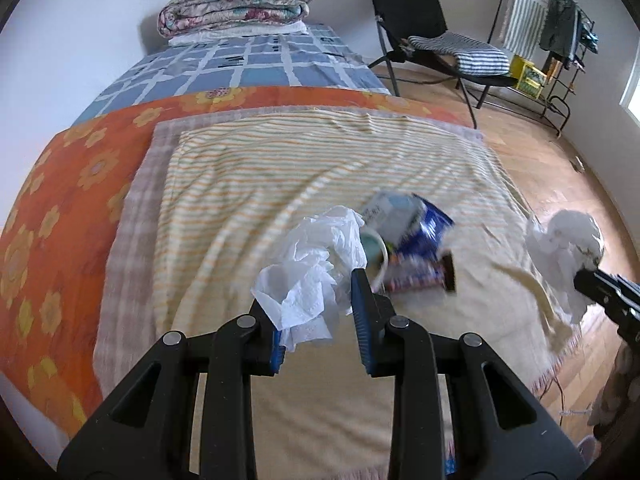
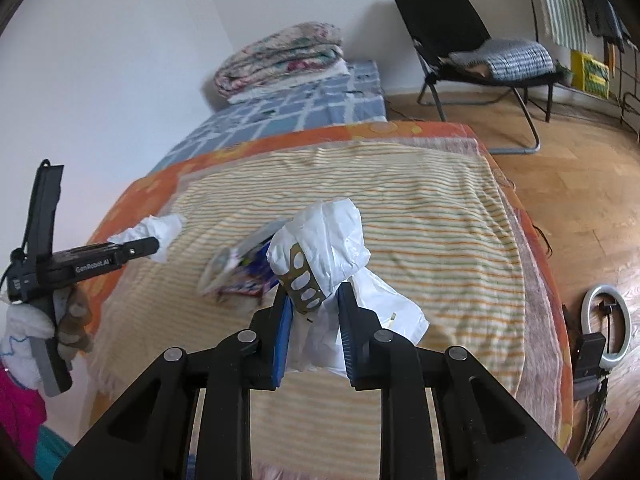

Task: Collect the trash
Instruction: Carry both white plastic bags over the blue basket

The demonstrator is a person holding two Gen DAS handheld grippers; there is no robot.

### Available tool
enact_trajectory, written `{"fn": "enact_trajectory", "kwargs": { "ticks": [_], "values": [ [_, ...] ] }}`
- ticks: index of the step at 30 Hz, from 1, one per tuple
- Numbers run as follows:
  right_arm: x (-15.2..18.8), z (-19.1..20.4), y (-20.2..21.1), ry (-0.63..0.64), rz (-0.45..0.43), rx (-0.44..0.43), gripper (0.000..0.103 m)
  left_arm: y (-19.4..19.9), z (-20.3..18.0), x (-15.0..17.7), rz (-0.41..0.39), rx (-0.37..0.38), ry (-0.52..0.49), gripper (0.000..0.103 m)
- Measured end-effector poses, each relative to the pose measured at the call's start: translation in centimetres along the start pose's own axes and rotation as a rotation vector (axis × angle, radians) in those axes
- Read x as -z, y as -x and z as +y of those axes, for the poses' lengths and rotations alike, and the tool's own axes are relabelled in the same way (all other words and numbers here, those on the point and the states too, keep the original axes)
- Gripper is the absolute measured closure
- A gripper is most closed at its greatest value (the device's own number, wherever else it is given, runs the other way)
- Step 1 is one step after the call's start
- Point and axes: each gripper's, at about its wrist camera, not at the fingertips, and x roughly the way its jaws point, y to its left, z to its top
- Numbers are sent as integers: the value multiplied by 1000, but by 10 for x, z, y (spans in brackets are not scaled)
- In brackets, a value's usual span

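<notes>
My left gripper [image 1: 310,294] is shut on a crumpled white tissue [image 1: 308,276], held above the striped cream blanket [image 1: 248,184]. Just beyond it lies a small blurred pile of trash [image 1: 412,240]: a carton, a cup, a blue wrapper and a candy wrapper. My right gripper [image 2: 315,300] is shut on a white plastic bag [image 2: 332,236] together with a brown cardboard piece with holes [image 2: 304,286]. In the right wrist view the left gripper [image 2: 150,245] shows at the left with its tissue [image 2: 162,230], held by a gloved hand [image 2: 74,320]. The right gripper [image 1: 588,278] and its bag [image 1: 568,246] appear at the right edge of the left wrist view.
The blanket lies over an orange flowered cover [image 1: 60,200] on a bed with a blue checked sheet [image 1: 248,64] and a folded quilt [image 1: 236,4]. A black chair [image 1: 412,20] and a drying rack [image 1: 568,40] stand on the wooden floor [image 2: 580,208]. A ring light [image 2: 606,332] lies beside the bed.
</notes>
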Motion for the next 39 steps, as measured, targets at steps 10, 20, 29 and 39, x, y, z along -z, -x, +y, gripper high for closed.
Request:
{"fn": "enact_trajectory", "kwargs": {
  "ticks": [10, 20, 29, 39],
  "values": [
    [51, 45, 41, 88, 8, -88, 83, 64, -11, 88, 0, 33, -36, 75],
    [98, 66, 66, 96, 51, -150, 83, 93, -17, 140, 0, 73, -25, 75],
    [138, 85, 73, 105, 107, -156, 83, 80, -30, 179, 60, 83, -77, 75],
    [175, 94, 64, 74, 177, -151, 83, 70, -34, 209, 146, 98, -105, 75]
  ]
}}
